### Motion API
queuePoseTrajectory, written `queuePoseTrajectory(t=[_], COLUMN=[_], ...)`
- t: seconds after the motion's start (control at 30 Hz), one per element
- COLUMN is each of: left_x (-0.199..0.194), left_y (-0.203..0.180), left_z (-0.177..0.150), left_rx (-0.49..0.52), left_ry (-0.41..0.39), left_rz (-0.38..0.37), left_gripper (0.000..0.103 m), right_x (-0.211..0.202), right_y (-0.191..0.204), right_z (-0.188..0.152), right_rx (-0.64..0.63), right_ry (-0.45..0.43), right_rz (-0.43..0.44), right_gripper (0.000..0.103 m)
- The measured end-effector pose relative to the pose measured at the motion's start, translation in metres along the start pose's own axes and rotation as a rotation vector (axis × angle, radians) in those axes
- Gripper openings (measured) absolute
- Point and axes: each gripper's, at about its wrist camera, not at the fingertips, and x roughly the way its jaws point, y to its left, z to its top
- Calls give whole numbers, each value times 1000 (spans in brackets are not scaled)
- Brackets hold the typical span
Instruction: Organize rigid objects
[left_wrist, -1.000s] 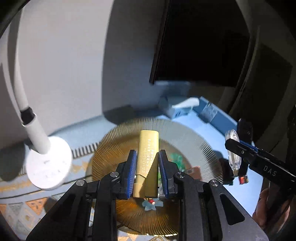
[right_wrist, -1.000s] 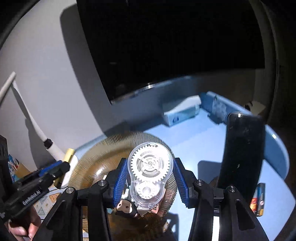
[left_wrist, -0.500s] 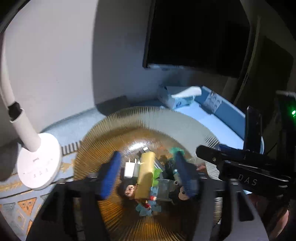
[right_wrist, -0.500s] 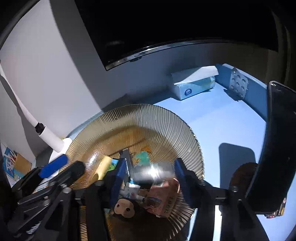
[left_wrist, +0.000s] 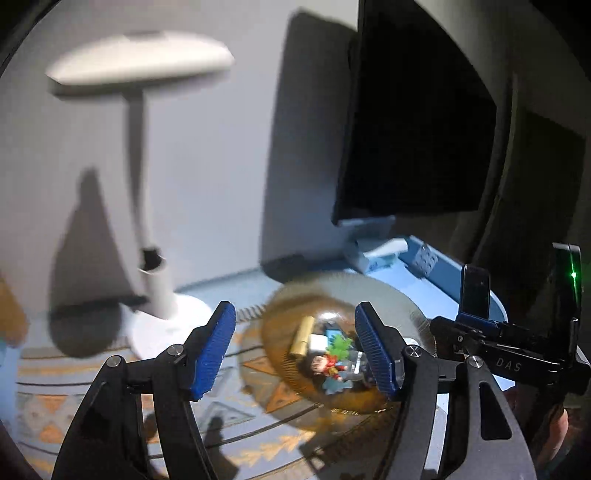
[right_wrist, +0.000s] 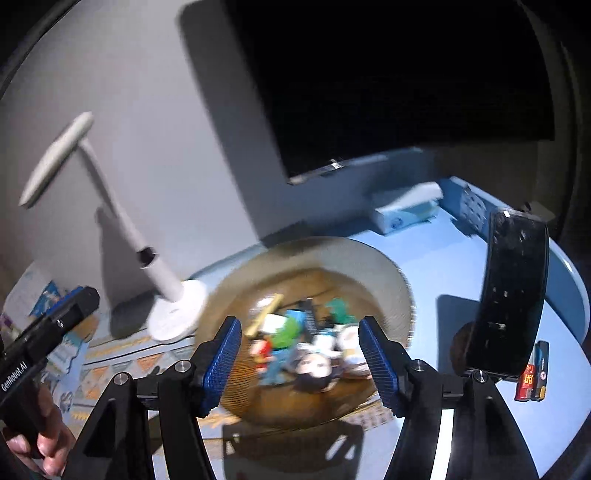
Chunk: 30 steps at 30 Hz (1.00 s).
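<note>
Several small rigid bits are piled in the amber ribbed plate (right_wrist: 373, 266) already: a gold stick (left_wrist: 301, 338), a green toy (right_wrist: 286, 330), little figures and a few pieces too blurred to be named. Pretty much everything in reach looks sorted, so the pile is where the task's stuff sits now. From the left gripper (left_wrist: 295, 350) the heap is seen ahead and slightly to the right, partly behind the right-hand blue pad, with the gold stick's long axis running roughly away from the camera and leaning a bit. From the right gripper (right_wrist: 299, 356) the pile is framed almost dead centre, ahead and below. Nothing is held by either one: the left jaws are spread wide and empty, the right jaws are caught opening, also with nothing between the pads. What's probably left is the pair of batteries (right_wrist: 532, 373) lying on the blue table (right_wrist: 461, 266) just past the black phone (right_wrist: 511, 291), well off to the right, so the right gripper is judged nearer for that. A white desk lamp (left_wrist: 155, 288) is parked left of the plate.
</note>
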Motion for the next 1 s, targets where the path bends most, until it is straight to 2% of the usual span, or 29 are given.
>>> queuePoseTrajectory(t=[0.07, 0.1, 0.13, 0.23, 0.37, 0.4, 0.47, 0.67, 0.73, 0.87, 1.0], left_x=[-28, -49, -64, -102, -151, -160, -168, -164, -153, -124, -103], left_y=[12, 23, 31, 53, 80, 87, 97, 116, 121, 131, 136], left_z=[1, 2, 2, 4, 1, -1, -7, -49, -67, -103, -123], left_rx=[-16, -35, -47, -60, -71, -74, -77, -56, -59, -113, -141], left_ry=[-61, -100, -125, -179, -243, -248, -243, -186, -145, -58, 8], left_rz=[52, 78, 93, 145, 253, 266, 279, 348, 357, 328, 321], left_gripper=[67, 70, 73, 74, 74, 78, 85, 86, 86, 86, 86], right_x=[-12, -19, -25, -42, -57, -59, -61, -39, -24, 5, 24], right_y=[19, 28, 39, 82, 136, 151, 174, 219, 223, 224, 215], right_z=[-1, -1, -2, -5, -12, -16, -26, -62, -72, -92, -105], right_rx=[-27, -37, -48, -129, -231, -257, -296, -374, -374, -378, -369], right_ry=[-18, -33, -46, -64, -91, -97, -106, -88, -53, 17, 58], right_rz=[29, 44, 54, 96, 130, 130, 121, 86, 92, 72, 53], right_gripper=[78, 83, 83, 83, 83, 84, 84, 84, 84, 84, 84])
